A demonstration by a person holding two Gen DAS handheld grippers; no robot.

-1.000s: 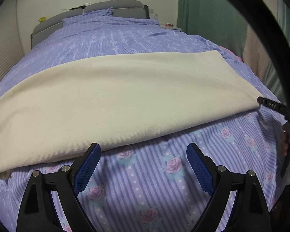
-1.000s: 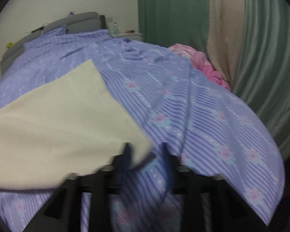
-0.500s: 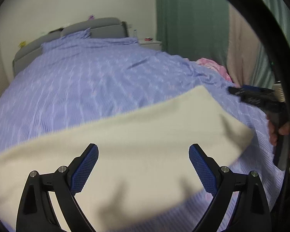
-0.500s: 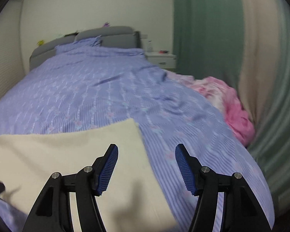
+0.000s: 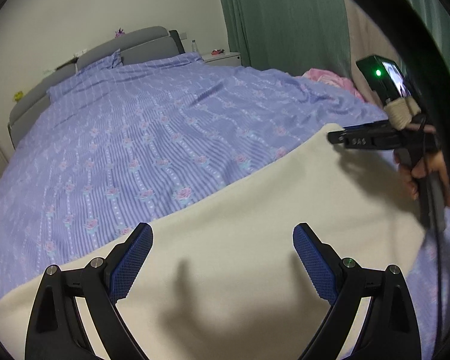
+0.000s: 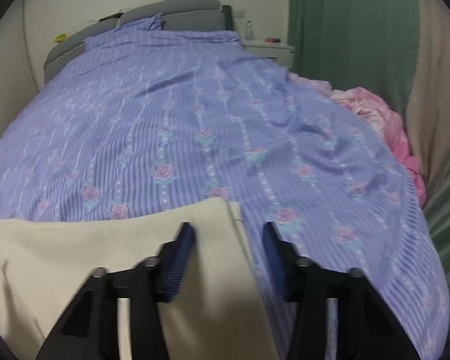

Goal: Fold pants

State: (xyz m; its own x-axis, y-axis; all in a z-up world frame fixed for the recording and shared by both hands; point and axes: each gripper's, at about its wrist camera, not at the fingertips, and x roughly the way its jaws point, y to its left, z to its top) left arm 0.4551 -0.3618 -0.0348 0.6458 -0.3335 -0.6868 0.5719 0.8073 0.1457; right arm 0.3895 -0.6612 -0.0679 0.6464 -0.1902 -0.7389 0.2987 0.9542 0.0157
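Observation:
Cream pants [image 5: 255, 240] lie flat across the near end of a bed with a purple flowered cover [image 5: 135, 138]. My left gripper [image 5: 222, 252] hovers over the cloth with its jaws wide open and nothing between them. At the right of the left wrist view, a hand holds my right gripper [image 5: 334, 138] at the pants' far right corner. In the right wrist view the pants [image 6: 105, 255] end in an edge that runs between my right gripper's [image 6: 228, 246] blurred blue pads; its jaws are closing, with a gap still between them.
A grey headboard [image 5: 129, 45] and a white nightstand [image 5: 222, 57] stand at the far end. Green curtains [image 6: 354, 39] hang on the right. A pink blanket [image 6: 387, 126] is bunched along the bed's right side.
Both grippers moved forward over the pants, from their near edge to above the cloth. The right gripper's jaws opened wider after one second ago and have now narrowed around the pants' right edge.

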